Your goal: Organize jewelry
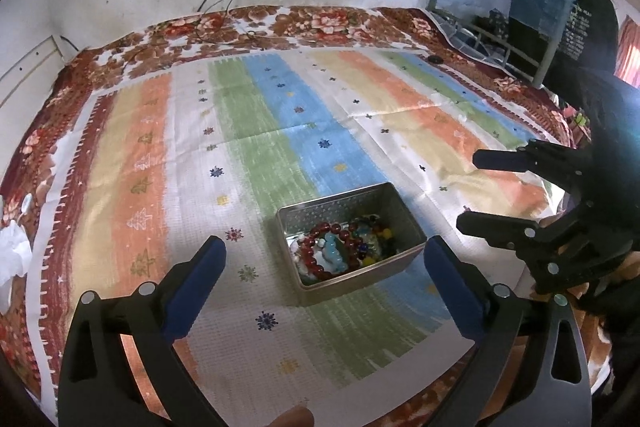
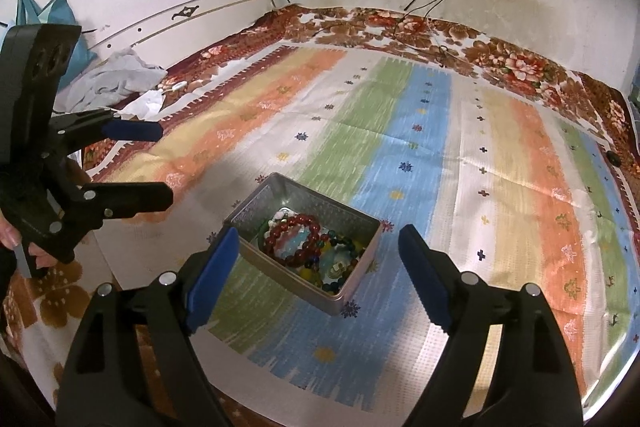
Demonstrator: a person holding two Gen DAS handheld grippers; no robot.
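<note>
Between spread left gripper (image 1: 326, 267) fingers, tin (image 1: 394, 203) of bracelets (image 1: 332, 247), untouched

Home bedroom; floral-blanketed bed (image 2: 500, 63), headboard (image 2: 192, 15)

Silver tin (image 2: 352, 287), red bead bracelet (image 2: 294, 239), pastel-striped cloth (image 2: 420, 131)

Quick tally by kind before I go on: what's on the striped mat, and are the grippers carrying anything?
Metal tin: 1, open, on the striped mat
Red bead bracelet: 1, in the tin
Other beaded jewelry: a mixed pile in the tin, too tangled to count
Grippers: 2, left gripper and right gripper, both open and empty
Total: 4 countable things, plus the pile
</note>
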